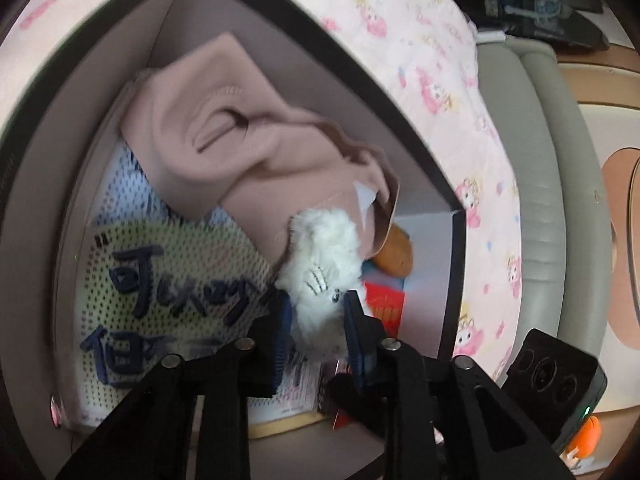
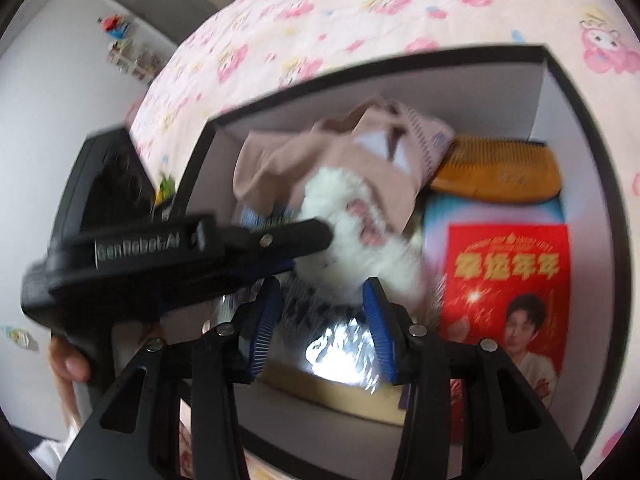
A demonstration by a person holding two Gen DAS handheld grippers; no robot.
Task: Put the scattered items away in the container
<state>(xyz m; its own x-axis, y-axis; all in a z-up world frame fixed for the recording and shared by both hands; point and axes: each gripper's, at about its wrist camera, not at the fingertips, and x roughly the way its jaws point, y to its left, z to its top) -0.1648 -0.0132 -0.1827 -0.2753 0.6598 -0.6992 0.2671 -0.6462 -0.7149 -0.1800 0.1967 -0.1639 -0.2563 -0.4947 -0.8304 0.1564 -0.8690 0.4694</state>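
A dark-rimmed box [image 1: 459, 236] with white walls sits on a pink patterned bedsheet. Inside lie a pink cloth [image 1: 224, 132], a mesh pouch [image 1: 160, 272] with blue characters, a wooden comb [image 1: 396, 254] and a red card [image 1: 384, 300]. My left gripper [image 1: 319, 304] is shut on a white plush toy [image 1: 324, 260], holding it over the box's contents. In the right wrist view the left gripper [image 2: 310, 250] comes in from the left onto the plush toy [image 2: 360, 216]. My right gripper [image 2: 322, 300] stands open just in front of the plush, above a foil packet [image 2: 340, 356]. Beyond it lie the comb [image 2: 500, 176] and the red card [image 2: 508, 272].
The bedsheet [image 2: 320, 20] surrounds the box [image 2: 360, 62] on all sides. A grey padded bed edge [image 1: 552, 160] runs along the right. A person's hand [image 2: 68, 360] grips the left tool's handle. The right tool's black body [image 1: 556, 380] shows at the lower right.
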